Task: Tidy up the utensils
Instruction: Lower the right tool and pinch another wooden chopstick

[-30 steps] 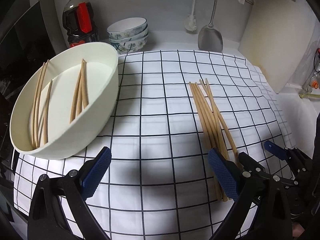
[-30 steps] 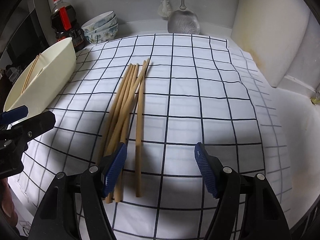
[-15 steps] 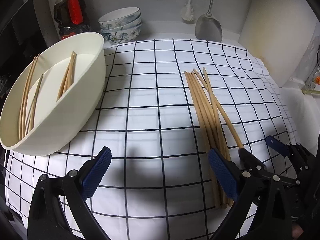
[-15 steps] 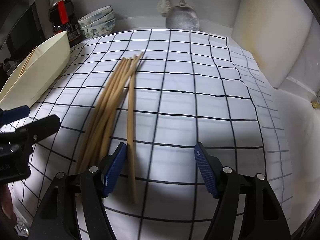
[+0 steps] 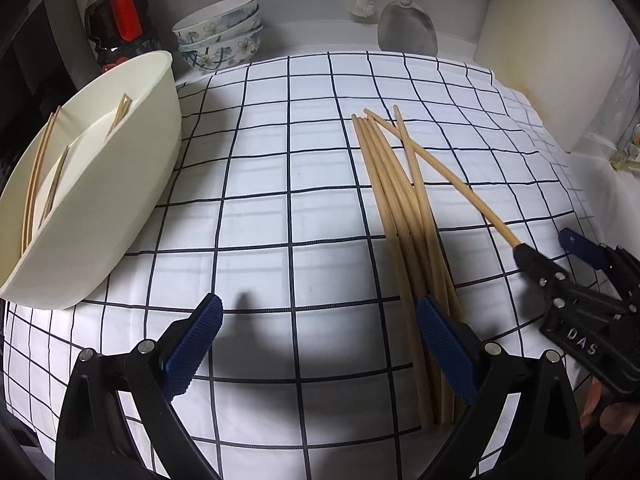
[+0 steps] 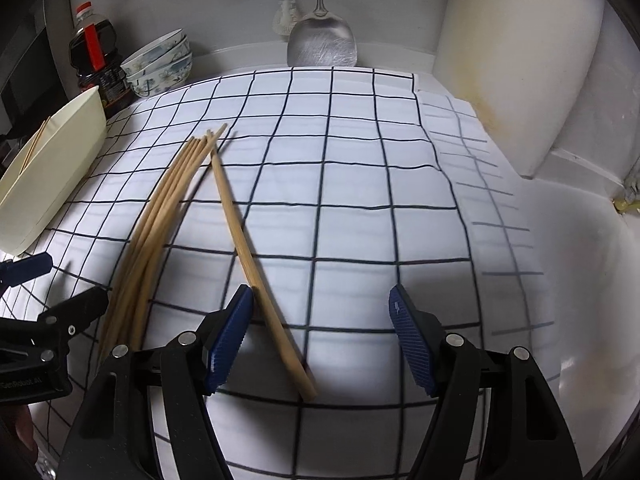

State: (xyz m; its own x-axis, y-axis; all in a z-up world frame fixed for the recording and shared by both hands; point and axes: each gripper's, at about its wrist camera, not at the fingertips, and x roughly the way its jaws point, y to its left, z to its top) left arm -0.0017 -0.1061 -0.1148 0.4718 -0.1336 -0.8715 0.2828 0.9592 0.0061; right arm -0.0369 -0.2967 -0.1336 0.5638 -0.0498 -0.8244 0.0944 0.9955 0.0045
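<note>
Single chopstick (image 6: 256, 268): it has swung away from the bundle since a moment ago. Its far tip still crosses the others, but its near end now lies alone on the cloth, between the pads of the right tool.

Right tool (image 6: 322, 340): jaws wide and unchanged, nothing gripped. The left pad sits just beside the stray stick, perhaps brushing it; I cannot tell for sure.

Left tool (image 5: 318, 344): jaws wide, empty. It has dropped closer to the cloth, and its right pad hangs over the near ends of the bundle.

Chopstick bundle (image 5: 404, 216): the remaining sticks lie close together on the checked cloth (image 5: 260, 208), right of centre, fanning slightly at the far end.

White tub (image 5: 116, 184): at the left edge of the worktop, tilted, with several chopsticks already in it.

Behind: stacked bowls (image 5: 220, 36), a dark bottle (image 5: 116, 12) and a metal spatula (image 6: 322, 46) against the wall, untouched.

What it means: one stick is now separated enough to be picked cleanly. I'd judge the next move is to close on it and carry it to the tub; the rest of the pile is not yet sorted.
</note>
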